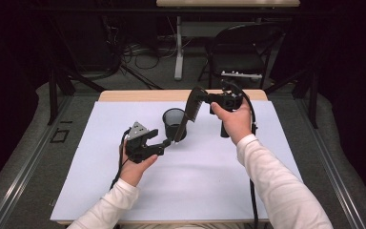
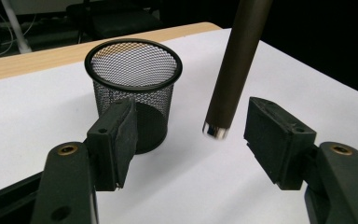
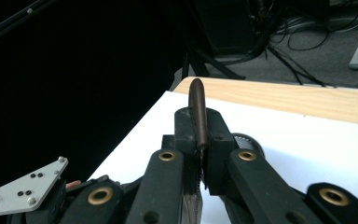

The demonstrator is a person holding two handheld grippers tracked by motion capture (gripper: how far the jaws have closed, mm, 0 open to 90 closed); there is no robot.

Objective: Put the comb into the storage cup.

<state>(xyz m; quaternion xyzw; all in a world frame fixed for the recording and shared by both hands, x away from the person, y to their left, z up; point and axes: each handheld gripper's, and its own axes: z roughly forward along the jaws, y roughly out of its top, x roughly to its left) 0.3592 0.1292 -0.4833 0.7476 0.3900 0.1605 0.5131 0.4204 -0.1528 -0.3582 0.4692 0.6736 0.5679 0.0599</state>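
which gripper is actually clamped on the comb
The right gripper, shut on the comb by its toothed end. The left gripper is open, its pads apart on either side of the comb's handle tip.

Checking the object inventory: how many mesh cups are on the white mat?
1. The black mesh cup stands upright near the mat's middle, towards the far edge, between the two hands, beside the comb's handle tip. Nothing seems to hide a second one.

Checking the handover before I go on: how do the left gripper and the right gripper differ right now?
The right gripper is shut on the comb; the left gripper is open, the comb's handle tip between its pads, untouched. The right gripper is raised over the table's far side; the left sits lower, beside the mesh cup. Both are black and hand-held.
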